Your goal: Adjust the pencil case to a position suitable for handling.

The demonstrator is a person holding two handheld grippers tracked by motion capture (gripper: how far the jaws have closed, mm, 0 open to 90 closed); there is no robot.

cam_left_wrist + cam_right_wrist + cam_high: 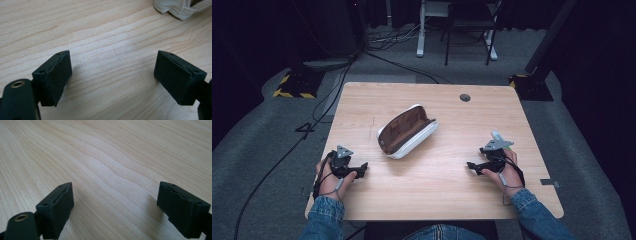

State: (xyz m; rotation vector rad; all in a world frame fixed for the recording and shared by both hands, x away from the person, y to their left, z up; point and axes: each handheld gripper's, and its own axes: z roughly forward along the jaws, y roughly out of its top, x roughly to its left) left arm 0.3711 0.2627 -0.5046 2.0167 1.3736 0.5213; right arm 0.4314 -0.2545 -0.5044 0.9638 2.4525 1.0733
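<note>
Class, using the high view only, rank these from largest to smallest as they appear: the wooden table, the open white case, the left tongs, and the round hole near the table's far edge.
1. Wooden table
2. Open white case
3. Left tongs, black body and grey plate together
4. Round hole

None of these look close enough in size to be doubtful.

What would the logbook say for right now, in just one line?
left gripper: open, resting on table | right gripper: open, resting on table | white pouch: unzipped, brown lining, mid-table, untouched
</note>
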